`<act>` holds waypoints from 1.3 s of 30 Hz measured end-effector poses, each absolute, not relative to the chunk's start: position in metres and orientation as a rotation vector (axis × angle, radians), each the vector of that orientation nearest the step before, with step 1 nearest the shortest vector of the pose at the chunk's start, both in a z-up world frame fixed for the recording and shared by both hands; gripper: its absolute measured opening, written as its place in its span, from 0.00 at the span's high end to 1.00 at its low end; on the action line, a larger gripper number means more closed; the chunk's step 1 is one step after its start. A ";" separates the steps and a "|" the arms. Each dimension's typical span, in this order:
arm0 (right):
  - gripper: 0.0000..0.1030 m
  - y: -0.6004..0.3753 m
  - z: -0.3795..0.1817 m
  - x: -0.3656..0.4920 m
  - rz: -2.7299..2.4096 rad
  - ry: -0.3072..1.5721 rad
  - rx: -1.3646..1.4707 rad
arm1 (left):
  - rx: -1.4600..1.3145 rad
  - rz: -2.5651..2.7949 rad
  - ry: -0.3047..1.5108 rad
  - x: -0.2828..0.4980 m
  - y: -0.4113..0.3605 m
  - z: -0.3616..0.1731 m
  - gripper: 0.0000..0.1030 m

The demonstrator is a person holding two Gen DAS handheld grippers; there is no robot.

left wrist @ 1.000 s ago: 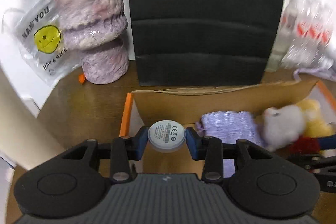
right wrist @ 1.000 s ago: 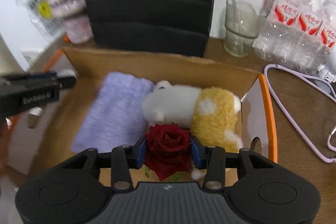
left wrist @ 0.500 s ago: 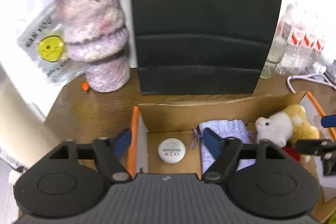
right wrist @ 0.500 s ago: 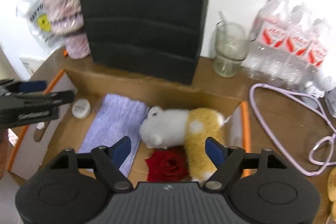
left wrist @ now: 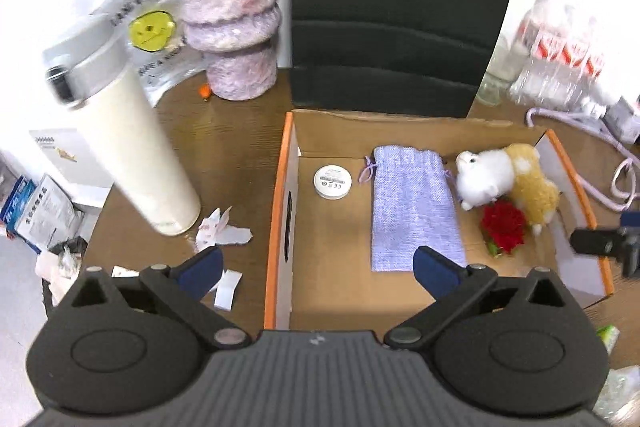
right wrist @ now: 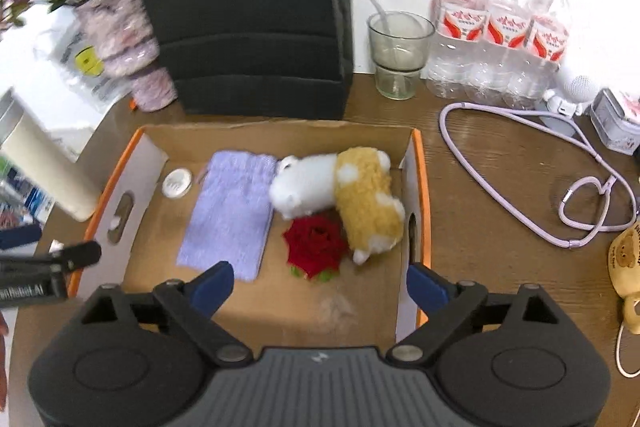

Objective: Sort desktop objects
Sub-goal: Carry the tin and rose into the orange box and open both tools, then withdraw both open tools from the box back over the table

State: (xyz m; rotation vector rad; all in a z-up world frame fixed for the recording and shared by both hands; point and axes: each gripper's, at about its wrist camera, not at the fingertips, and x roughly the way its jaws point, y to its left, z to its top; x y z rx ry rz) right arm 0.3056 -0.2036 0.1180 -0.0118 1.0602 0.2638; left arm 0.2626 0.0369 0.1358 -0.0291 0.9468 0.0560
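An orange-edged cardboard box [left wrist: 280, 187] [right wrist: 418, 187] holds a white round puck [left wrist: 333, 182] [right wrist: 177, 183], a lilac cloth pouch [left wrist: 414, 211] [right wrist: 232, 215], a white and yellow plush toy [left wrist: 508, 179] [right wrist: 340, 195] and a red rose [left wrist: 503, 225] [right wrist: 316, 245]. My left gripper [left wrist: 316, 267] is open and empty, raised above the box's near left side. My right gripper [right wrist: 318, 285] is open and empty above the box's near side, behind the rose.
A cream tumbler [left wrist: 132, 143], paper scraps [left wrist: 220, 231] and a fuzzy purple vase [left wrist: 236, 27] stand left of the box. A black block [right wrist: 248, 11] stands behind it. A glass [right wrist: 398, 55], water bottles [right wrist: 500, 35], a lilac cable [right wrist: 560, 187] and a tin [right wrist: 614, 123] are on the right.
My left gripper let go of the puck and my right let go of the rose; both now lie in the box. Both grippers opened wide and pulled up and back.
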 end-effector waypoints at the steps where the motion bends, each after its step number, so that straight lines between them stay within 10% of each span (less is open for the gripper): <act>1: 0.09 -0.204 0.121 0.299 0.262 1.049 -0.017 | -0.044 0.055 0.899 0.252 0.038 0.142 0.00; 10: 0.07 -0.211 0.121 0.185 0.390 0.431 0.022 | 0.069 0.008 0.271 0.124 0.005 0.133 0.00; 39: 0.05 -0.220 0.029 -0.004 0.307 0.655 0.056 | -0.036 -0.034 0.593 -0.039 0.016 0.044 0.00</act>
